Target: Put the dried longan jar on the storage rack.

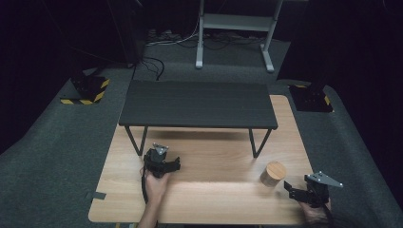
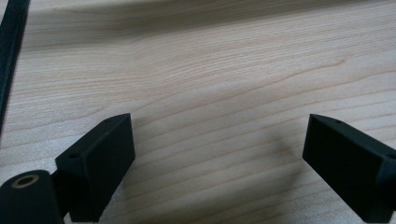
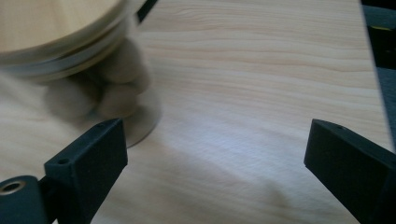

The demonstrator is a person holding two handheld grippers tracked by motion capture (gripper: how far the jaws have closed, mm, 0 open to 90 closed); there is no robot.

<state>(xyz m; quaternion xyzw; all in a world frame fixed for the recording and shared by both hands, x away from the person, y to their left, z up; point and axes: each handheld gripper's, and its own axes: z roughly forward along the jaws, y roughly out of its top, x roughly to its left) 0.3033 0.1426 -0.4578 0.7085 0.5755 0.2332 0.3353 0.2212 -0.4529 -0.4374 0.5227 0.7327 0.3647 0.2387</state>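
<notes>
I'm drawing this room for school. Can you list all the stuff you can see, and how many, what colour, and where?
Wooden table: one, light wood, middle of the floor.
Small bench: one, dark grey top with black legs, standing on the far half of the table.
Jar: one, with a round wooden lid, on the table near the right claw.
Floor mat: grey, around the table.
Striped blocks: two, black with yellow stripes, on the floor at the far left and far right.
Metal frame: one, pale grey, at the back.
Left claw: one, black, open, over bare table.
Right claw: one, black, open, beside the jar.
</notes>
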